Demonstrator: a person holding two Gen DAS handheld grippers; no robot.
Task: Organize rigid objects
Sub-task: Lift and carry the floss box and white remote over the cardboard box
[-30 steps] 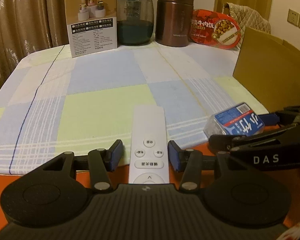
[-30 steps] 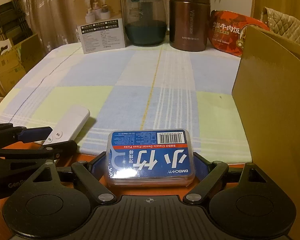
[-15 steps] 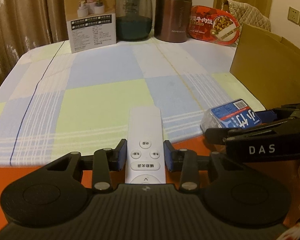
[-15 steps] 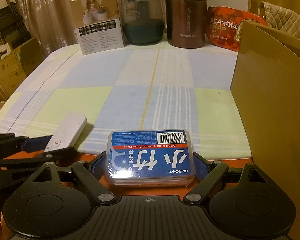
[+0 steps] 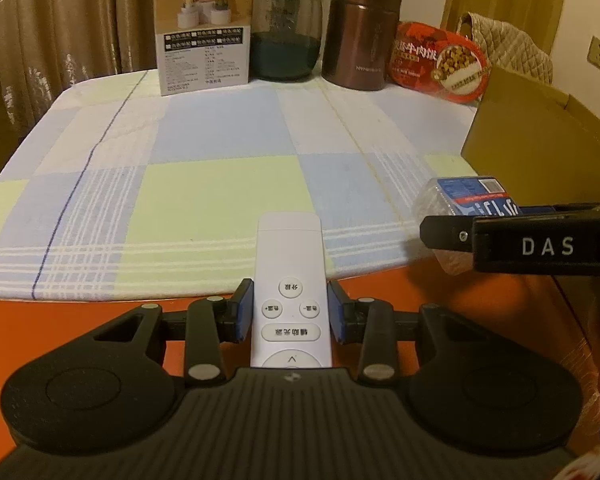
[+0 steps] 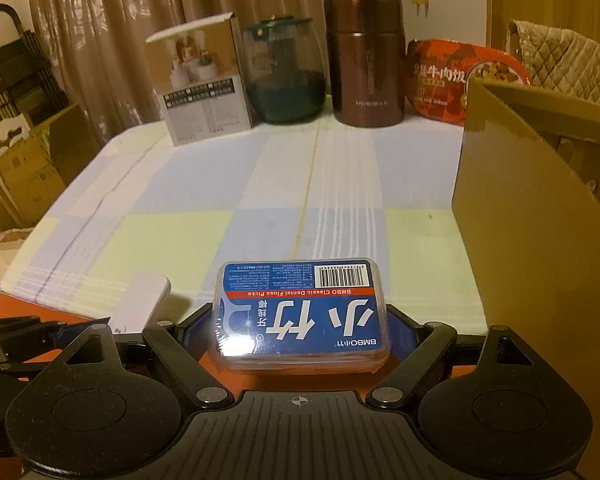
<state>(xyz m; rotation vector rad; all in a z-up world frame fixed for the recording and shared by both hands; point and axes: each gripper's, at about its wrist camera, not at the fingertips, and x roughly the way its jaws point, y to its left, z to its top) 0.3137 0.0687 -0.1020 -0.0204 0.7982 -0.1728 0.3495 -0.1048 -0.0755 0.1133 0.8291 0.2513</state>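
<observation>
My left gripper is shut on a white remote control and holds it lengthwise over the near edge of the table. The remote's far end also shows in the right wrist view. My right gripper is shut on a blue dental floss pick box, held flat above the table's near edge. That box and the right gripper's side show at the right of the left wrist view.
An open cardboard box stands at the right. Along the far edge stand a product carton, a dark glass jar, a brown flask and a red food tray. A checked cloth covers the table.
Both grippers have risen and tilted with their loads. The left gripper's fingers have closed from apart onto the remote's sides. The right gripper has kept its hold on the floss box.
</observation>
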